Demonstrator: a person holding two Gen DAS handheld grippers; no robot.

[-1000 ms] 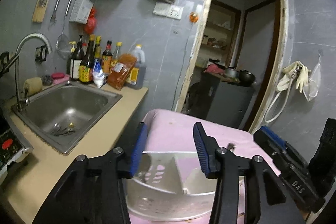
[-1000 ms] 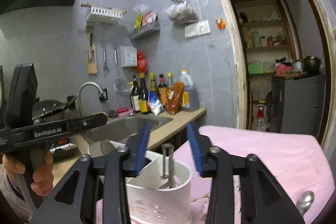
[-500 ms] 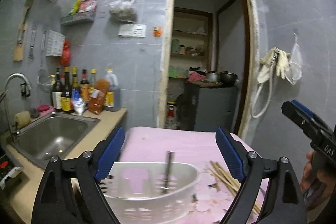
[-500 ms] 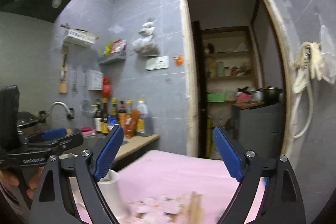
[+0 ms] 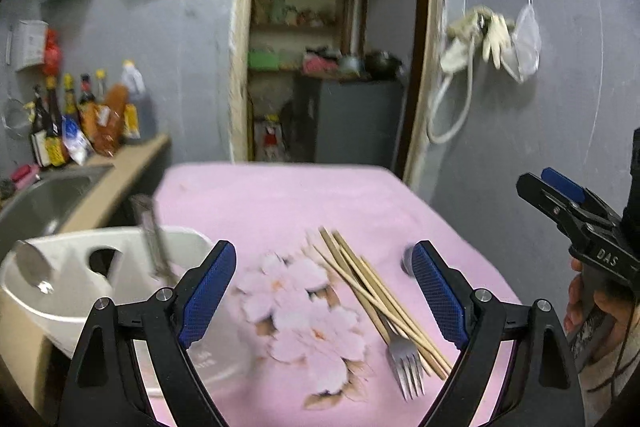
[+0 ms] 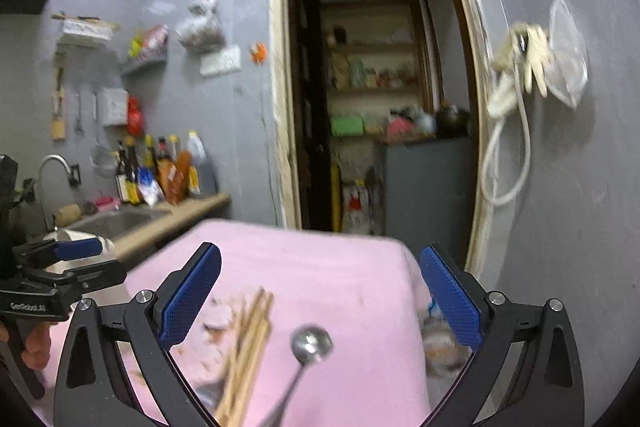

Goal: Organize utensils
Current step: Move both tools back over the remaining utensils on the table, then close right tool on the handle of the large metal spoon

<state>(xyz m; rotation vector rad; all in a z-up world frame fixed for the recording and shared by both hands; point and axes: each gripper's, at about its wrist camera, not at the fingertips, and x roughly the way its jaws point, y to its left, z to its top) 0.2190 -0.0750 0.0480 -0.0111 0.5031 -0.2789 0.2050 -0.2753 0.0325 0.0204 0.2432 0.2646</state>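
While both grippers hover over the pink tabletop point(image 5: 280, 195), neither grasps anything. The left gripper point(image 5: 324, 291) has its blue-padded fingers point(image 5: 208, 283) spread wide and released, with only the flower-printed cloth and the loose utensils showing between them. The right gripper point(image 6: 320, 303) has its fingers point(image 6: 192, 299) wide apart and its jaws are opening further, with nothing pressed between the pads.

A bundle of wooden chopsticks point(image 5: 376, 291) lies on the tabletop, and a metal fork point(image 5: 406, 367) lies partly under their near ends, tines toward the camera. Just beside the left gripper's right-hand finger a small round metal thing shows, mostly hidden by that finger. In the right wrist view a spoon point(image 6: 312, 343) lies beside the chopsticks point(image 6: 248, 347), bowl away from the camera, its handle cut off by the bottom edge.

At the tabletop's left edge stands a white utensil holder point(image 5: 80, 291), blurred; a spoon bowl and a dark upright handle stick out of it, but which compartment each sits in cannot be told. Its lower part is hidden behind the left gripper's frame
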